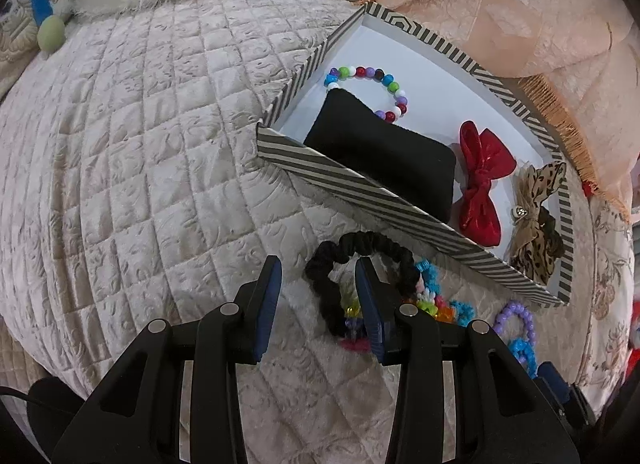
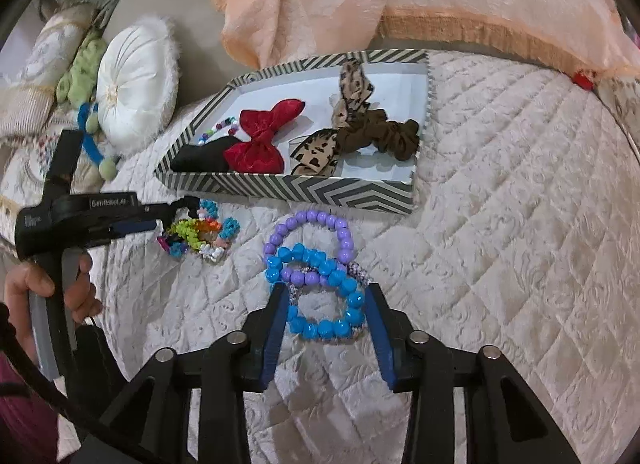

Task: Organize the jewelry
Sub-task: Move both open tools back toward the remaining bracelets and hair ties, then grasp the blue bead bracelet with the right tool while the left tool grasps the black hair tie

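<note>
Blue bracelet partly behind right tool

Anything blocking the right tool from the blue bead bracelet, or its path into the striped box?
Nothing visible blocks the right tool: its open fingers flank the blue bead bracelet. A purple bead bracelet overlaps it, lying toward the striped box, whose near wall must be cleared.

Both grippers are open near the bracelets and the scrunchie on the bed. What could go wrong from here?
The right gripper straddles the blue bracelet, which overlaps the purple bracelet; closing may lift or drag both. The left gripper has one finger inside the black scrunchie, over colourful bands; it may snag them.
</note>
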{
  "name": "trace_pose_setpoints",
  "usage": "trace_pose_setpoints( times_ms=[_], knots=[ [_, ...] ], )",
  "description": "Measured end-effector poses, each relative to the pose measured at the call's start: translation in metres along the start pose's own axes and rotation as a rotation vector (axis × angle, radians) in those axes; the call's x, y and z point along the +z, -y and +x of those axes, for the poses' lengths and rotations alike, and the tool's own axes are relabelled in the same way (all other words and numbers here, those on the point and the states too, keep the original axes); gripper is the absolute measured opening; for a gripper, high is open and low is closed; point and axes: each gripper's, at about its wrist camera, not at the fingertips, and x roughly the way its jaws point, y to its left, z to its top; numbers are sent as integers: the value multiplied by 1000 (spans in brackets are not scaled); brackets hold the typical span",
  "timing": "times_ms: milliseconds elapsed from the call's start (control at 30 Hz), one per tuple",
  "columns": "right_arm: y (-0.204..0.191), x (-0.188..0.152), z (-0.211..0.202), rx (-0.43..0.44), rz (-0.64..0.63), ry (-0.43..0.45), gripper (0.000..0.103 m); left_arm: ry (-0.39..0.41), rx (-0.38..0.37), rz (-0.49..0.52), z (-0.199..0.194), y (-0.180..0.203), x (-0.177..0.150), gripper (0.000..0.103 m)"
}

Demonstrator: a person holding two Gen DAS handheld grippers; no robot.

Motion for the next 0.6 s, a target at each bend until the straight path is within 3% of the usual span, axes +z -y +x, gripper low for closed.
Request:
trace_pose_setpoints(
  times_ms=[233,367,433,600],
  knots=[
    [-1,5,18,-25,-63,-33,25,-26,7,21,14,9,3,38],
    [-1,1,19,-37,-85,-21,14,-11,13,45,16,13,3,36],
    [-1,0,13,-15,-74,2,13,5,10,63,15,15,3,14],
    [-1,3,-8,14,-65,41,9,40,-28,84,4,16,1,7]
  ],
)
